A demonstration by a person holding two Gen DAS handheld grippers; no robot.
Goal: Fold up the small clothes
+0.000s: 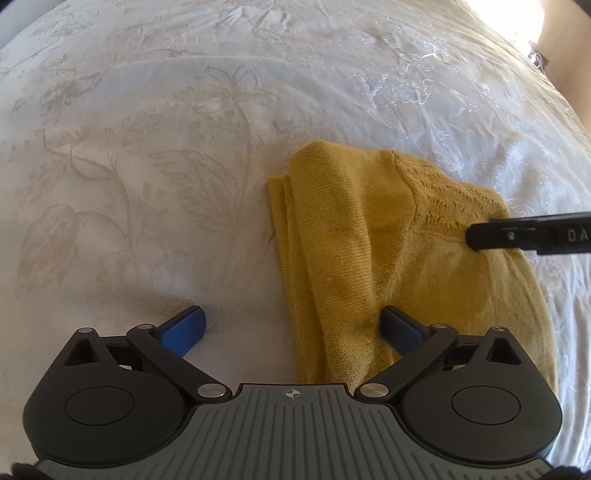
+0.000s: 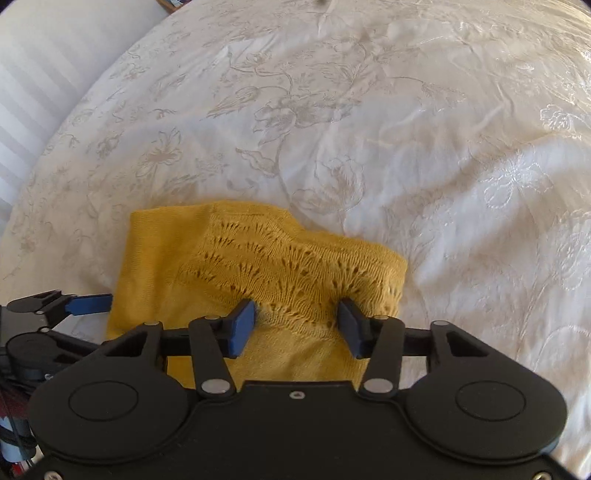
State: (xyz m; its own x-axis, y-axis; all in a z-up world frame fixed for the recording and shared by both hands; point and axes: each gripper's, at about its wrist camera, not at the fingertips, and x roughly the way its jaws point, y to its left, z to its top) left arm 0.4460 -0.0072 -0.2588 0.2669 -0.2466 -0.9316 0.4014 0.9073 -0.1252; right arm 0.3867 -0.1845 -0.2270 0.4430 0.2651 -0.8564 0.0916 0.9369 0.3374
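A small mustard-yellow knitted garment [image 1: 399,251] lies folded on the white bedspread, with a lace-patterned band [image 2: 295,266] along its far part. My left gripper [image 1: 291,328] is open, its jaws wide apart over the garment's left near edge, one blue pad [image 1: 184,328] on the bedspread and the other [image 1: 402,328] on the knit. My right gripper [image 2: 297,326] is open above the lace band, pads touching or just over the fabric. It shows from the side in the left wrist view [image 1: 480,238]. The left gripper's tip shows in the right wrist view [image 2: 92,303].
The white bedspread [image 1: 147,166] with an embroidered flower pattern covers the whole surface, creased at the right [image 2: 461,184]. A striped white pillow or sheet [image 2: 44,74] lies at the far left. A bright window glare sits at top right of the left wrist view [image 1: 517,14].
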